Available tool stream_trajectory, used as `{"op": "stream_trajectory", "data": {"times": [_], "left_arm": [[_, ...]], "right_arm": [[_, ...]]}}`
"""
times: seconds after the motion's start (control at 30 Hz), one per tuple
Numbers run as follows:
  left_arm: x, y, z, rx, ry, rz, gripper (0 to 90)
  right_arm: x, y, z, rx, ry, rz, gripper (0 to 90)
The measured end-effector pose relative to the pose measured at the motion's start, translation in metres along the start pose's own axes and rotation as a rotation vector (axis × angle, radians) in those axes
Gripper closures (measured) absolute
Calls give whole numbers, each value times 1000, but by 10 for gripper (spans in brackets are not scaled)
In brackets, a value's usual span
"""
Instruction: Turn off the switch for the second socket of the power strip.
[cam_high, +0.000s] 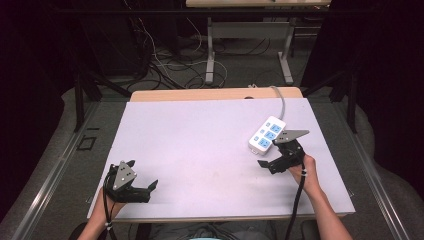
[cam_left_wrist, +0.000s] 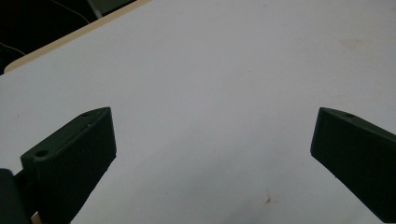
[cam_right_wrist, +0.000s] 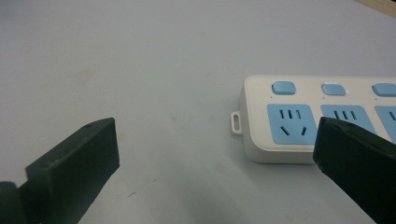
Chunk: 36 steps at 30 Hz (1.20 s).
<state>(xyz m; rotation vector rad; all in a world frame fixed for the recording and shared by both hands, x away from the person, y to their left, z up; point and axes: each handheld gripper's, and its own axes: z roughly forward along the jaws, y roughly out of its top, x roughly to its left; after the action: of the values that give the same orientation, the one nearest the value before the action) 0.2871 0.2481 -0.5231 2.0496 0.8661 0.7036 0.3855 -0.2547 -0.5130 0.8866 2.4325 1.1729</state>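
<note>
Power strip (cam_high: 267, 134), white with blue sockets and blue switches, is seen lying flat on the right half of the table (cam_high: 200, 145), its grey cord (cam_high: 281, 100) being led away over the far edge. In the right gripper view the strip (cam_right_wrist: 322, 116) is shown at the right, with a small hanging tab at its near end and three sockets partly in view; one black finger (cam_right_wrist: 355, 158) is held in front of its near edge, though whether it touches cannot be told.

Just beside the strip, on its near side, the right gripper (cam_high: 280, 157) is held by a hand (cam_high: 306, 172) coming up from the lower right. Its fingers are spread wide and nothing is grasped between them; bare table is seen in the gap (cam_right_wrist: 210, 154).

Well apart, near the front left corner of the table, the left gripper (cam_high: 142, 187) is held low over the surface by the other hand (cam_high: 107, 207). Its fingers (cam_left_wrist: 74, 158) are likewise spread wide, with nothing held. The pale lilac table surface (cam_left_wrist: 224, 93) is seen between them, marked by a small brownish speck (cam_left_wrist: 267, 200).

A cable (cam_high: 296, 200) is trailed from the right gripper toward the front edge.
</note>
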Motion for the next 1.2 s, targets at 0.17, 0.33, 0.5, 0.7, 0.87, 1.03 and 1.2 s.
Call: {"op": "stream_trajectory", "data": {"times": [0.17, 0.33, 0.5, 0.7, 0.87, 1.03, 1.2], "left_arm": [[0, 0, -1, 7, 1, 5, 0], [0, 0, -1, 7, -3, 1, 0], [0, 0, 0, 11, 1, 4, 0], [0, 0, 0, 11, 6, 6, 0], [-1, 1, 1, 19, 5, 8, 0], [-1, 0, 0, 17, 8, 7, 0], [0, 1, 2, 19, 12, 1, 0]], "right_arm": [[-8, 0, 3, 8, 2, 17, 0], [-16, 2, 5, 0, -8, 41, 0], [-24, 3, 6, -2, -16, 57, 0], [-34, 1, 7, 2, -36, 73, 0], [-44, 0, 8, 2, -45, 105, 3], [-53, -1, 10, -3, -48, 127, 3], [-61, -4, 13, 3, -44, 151, 2]]}}
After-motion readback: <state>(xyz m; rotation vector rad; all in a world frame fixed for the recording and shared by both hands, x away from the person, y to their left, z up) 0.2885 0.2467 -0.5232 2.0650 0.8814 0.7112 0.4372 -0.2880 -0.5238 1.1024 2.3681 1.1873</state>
